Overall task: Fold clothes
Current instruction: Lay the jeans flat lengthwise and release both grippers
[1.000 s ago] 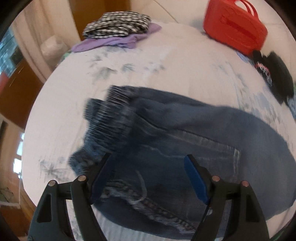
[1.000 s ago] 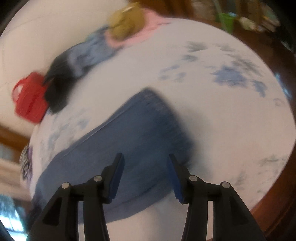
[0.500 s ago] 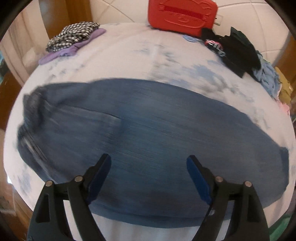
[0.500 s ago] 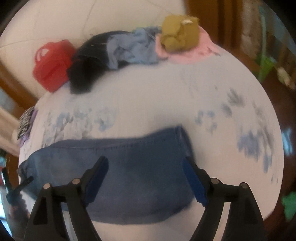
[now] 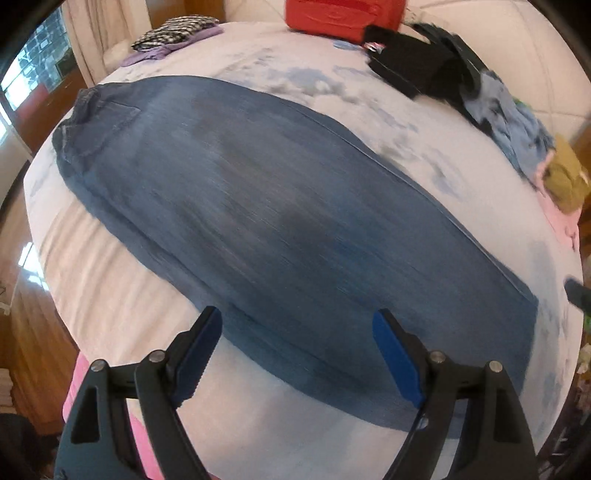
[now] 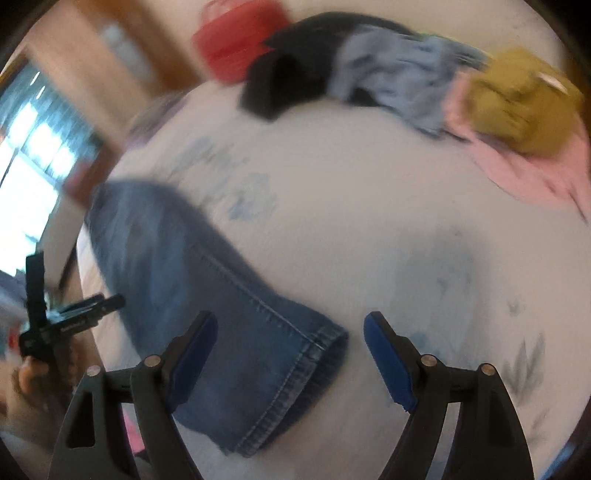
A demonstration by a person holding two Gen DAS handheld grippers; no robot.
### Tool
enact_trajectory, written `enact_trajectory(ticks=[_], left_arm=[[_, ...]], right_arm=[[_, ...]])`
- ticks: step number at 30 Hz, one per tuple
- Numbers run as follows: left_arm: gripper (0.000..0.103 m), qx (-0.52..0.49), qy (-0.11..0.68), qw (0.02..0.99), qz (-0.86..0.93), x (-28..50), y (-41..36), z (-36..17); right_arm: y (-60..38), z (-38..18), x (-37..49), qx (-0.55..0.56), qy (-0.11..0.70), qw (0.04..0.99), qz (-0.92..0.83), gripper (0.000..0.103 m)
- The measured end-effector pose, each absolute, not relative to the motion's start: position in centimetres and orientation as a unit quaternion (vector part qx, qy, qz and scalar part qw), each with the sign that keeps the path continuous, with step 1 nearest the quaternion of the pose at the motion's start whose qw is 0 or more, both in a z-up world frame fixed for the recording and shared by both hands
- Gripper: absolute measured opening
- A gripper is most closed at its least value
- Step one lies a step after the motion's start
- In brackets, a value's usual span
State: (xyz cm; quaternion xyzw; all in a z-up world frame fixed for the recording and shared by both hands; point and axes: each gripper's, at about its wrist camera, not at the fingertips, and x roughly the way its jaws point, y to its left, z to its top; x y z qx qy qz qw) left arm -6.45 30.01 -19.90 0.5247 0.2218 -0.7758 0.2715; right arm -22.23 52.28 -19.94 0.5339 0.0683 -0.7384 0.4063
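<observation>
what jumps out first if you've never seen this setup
A long pair of blue jeans lies stretched flat across the pale flowered bed, filling the middle of the left view, with its hem end under the right claw. Along the far edge sit a red case and a jumble of black, blue, pink and mustard clothes. Both claws hang open, holding nothing.

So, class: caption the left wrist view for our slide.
Open left gripper above jeans laid flat along a floral bedsheet.

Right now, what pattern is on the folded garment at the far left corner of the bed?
A black-and-white check, on the folded garment lying atop purple cloth; clearest in the left wrist view.
</observation>
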Motion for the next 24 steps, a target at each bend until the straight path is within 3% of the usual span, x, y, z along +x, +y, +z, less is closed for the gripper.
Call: enact_trajectory(ticks=[3,9,12,15,24], left_arm=[[0.084,0.519,0.236,0.264,-0.778,-7.0,32.4,-20.2],[0.084,0.503,0.254,0.299,-0.770,-7.2,36.9,-20.6],[0.084,0.487,0.276,0.336,-0.757,-7.1,39.6,-20.9],[0.084,0.463,0.310,0.381,-0.738,-7.1,43.2,-21.1],[0.084,0.467,0.321,0.429,-0.704,-9.6,50.5,-22.1]], right_arm=[[51.6,-20.4,-22.0,0.540,0.069,0.433,-0.718,0.088],[51.3,-21.0,-22.0,0.508,0.159,0.474,-0.701,0.088],[51.6,-21.6,-22.7,0.489,0.186,0.519,-0.676,0.078],[52.0,-22.5,-23.3,0.474,0.214,0.568,-0.638,0.047],[53.0,-24.5,-24.2,0.450,0.270,0.630,-0.572,0.046]])
